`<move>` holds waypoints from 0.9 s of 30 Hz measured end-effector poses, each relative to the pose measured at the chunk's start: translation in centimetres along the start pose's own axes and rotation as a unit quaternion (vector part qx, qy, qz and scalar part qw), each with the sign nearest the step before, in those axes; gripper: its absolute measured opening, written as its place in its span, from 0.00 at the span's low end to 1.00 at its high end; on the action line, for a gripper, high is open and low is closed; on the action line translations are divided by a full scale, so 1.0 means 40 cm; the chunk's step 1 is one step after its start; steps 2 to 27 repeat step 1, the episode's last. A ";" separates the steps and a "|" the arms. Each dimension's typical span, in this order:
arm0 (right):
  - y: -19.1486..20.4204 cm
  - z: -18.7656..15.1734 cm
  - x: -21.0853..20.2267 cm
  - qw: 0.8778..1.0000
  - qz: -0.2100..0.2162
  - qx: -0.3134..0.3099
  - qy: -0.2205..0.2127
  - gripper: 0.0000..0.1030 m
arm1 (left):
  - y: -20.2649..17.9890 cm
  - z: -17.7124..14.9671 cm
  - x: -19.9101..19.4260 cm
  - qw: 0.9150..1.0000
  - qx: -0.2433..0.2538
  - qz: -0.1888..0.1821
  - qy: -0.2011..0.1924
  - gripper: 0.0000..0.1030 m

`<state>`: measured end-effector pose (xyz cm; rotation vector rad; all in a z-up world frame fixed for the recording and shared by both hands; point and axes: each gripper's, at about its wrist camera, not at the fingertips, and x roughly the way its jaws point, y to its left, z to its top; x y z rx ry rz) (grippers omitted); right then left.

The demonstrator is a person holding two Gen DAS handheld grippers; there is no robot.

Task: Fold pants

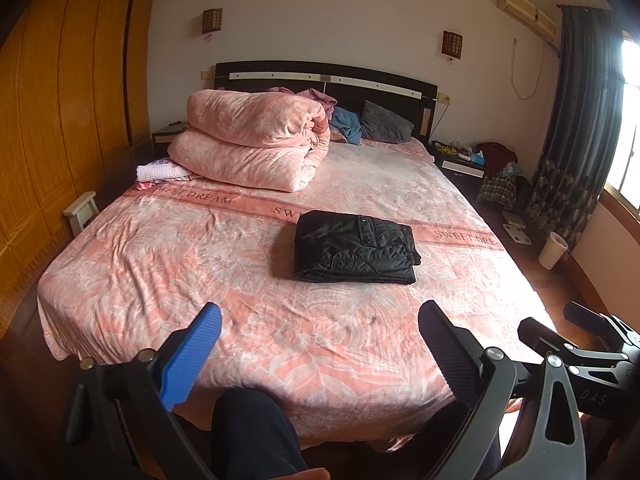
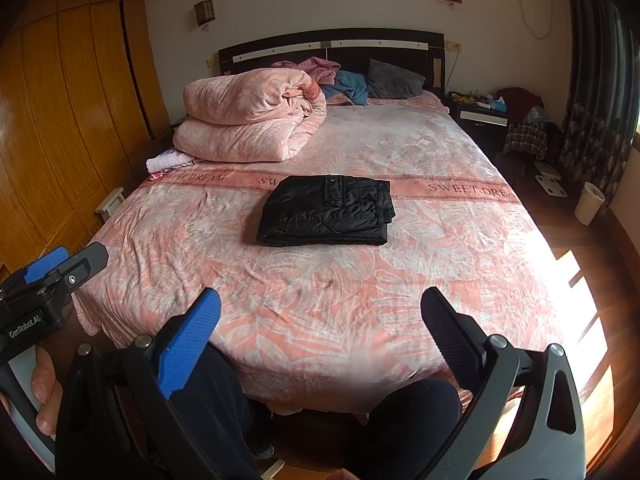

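The black pants (image 1: 354,248) lie folded into a compact rectangle in the middle of the pink bed (image 1: 160,264); they also show in the right wrist view (image 2: 328,211). My left gripper (image 1: 320,328) is open and empty, held back over the foot of the bed, well short of the pants. My right gripper (image 2: 320,312) is open and empty too, also over the foot of the bed. The right gripper shows at the lower right of the left wrist view (image 1: 560,324), and the left gripper at the left edge of the right wrist view (image 2: 66,262).
A rolled pink duvet (image 1: 252,140) and a small stack of folded clothes (image 1: 160,171) sit at the bed's far left, pillows (image 1: 386,122) at the headboard. A wooden wardrobe (image 1: 60,100) is on the left, a cluttered nightstand (image 1: 464,160) and white bin (image 1: 553,249) on the right. The person's knees (image 2: 412,420) are below the grippers.
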<state>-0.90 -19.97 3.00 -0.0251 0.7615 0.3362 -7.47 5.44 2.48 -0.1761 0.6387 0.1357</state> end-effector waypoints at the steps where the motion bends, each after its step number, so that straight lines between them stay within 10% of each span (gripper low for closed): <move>1: 0.000 0.000 0.001 1.000 0.001 0.000 0.000 0.97 | 0.001 0.000 0.000 1.000 0.000 0.000 0.000 0.96; 27: 0.000 0.000 0.001 1.000 0.001 0.000 0.000 0.97 | 0.001 0.000 0.000 1.000 0.000 0.000 0.000 0.96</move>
